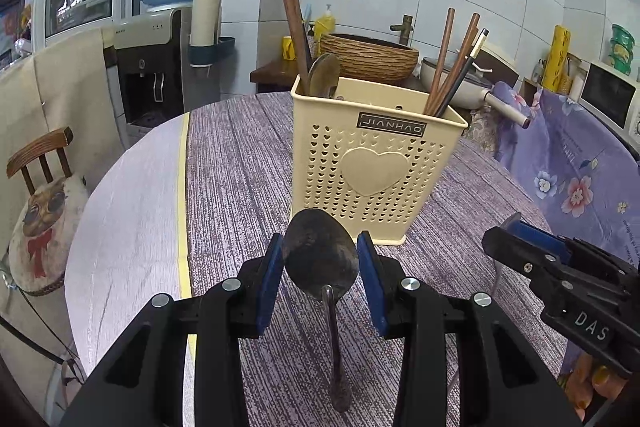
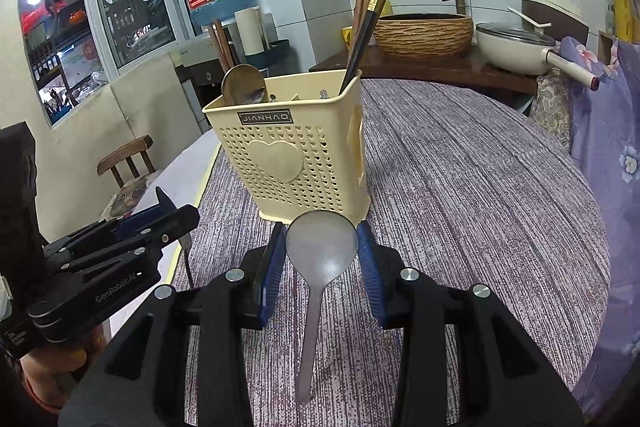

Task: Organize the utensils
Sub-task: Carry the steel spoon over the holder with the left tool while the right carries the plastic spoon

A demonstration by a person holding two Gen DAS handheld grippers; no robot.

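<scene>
A cream perforated utensil holder point(image 1: 374, 163) with a heart stands on the round table; it also shows in the right wrist view point(image 2: 296, 151). It holds chopsticks point(image 1: 456, 67) and a spoon point(image 1: 323, 75). My left gripper point(image 1: 320, 259) is shut on the bowl of a dark metal spoon point(image 1: 320, 259), handle pointing back toward the camera. My right gripper point(image 2: 321, 247) is shut on the bowl of a grey metal spoon point(image 2: 321, 247), handle likewise pointing back. Both grippers sit just in front of the holder. The right gripper shows at the right of the left view point(image 1: 516, 239).
The table has a purple streaked cloth point(image 2: 480, 187). A wooden chair point(image 1: 40, 163) stands at the left. A water dispenser point(image 1: 160, 67), a woven basin point(image 1: 368, 55) and a white pan point(image 2: 516, 51) are behind. A floral cloth point(image 1: 580, 167) lies at the right.
</scene>
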